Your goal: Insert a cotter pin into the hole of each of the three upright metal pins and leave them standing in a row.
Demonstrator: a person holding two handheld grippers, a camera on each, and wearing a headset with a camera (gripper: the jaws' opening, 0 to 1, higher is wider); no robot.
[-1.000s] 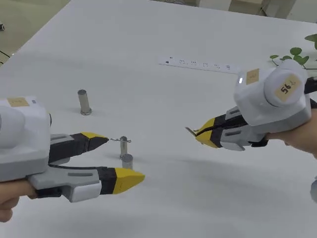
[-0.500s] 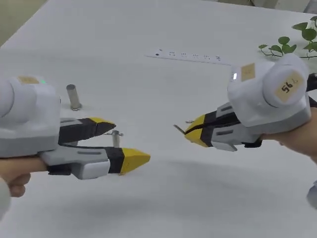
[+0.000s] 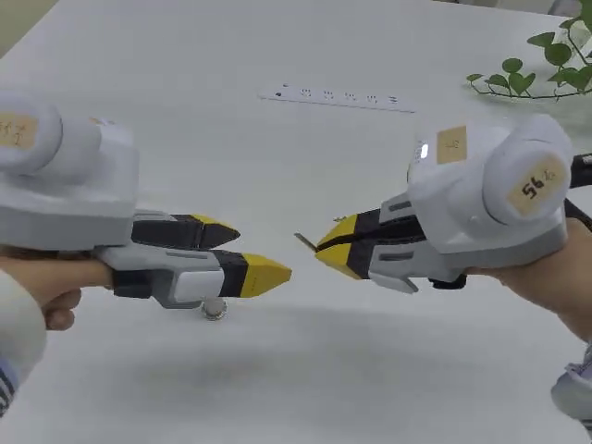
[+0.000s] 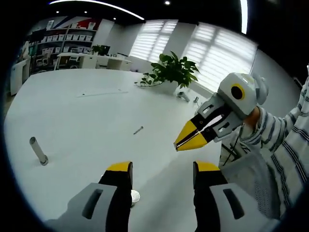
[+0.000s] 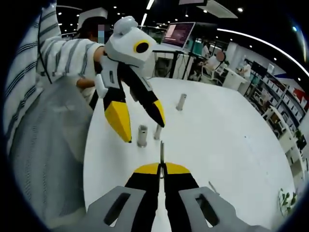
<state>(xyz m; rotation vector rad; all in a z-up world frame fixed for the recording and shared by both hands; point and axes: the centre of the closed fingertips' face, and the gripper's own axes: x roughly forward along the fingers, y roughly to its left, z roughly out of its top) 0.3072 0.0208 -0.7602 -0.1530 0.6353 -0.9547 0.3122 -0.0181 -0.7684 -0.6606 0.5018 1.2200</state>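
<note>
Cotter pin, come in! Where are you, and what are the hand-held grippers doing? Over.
Right hand-held gripper shut on cotter pin, tip sticking out. Left hand-held gripper open, over two near metal pins. Left jaws crowd the approach.

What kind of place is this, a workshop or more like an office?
Probably an open-plan office or lab, not a workshop: a large white table, window blinds behind a potted plant, and a computer monitor farther back.
</note>
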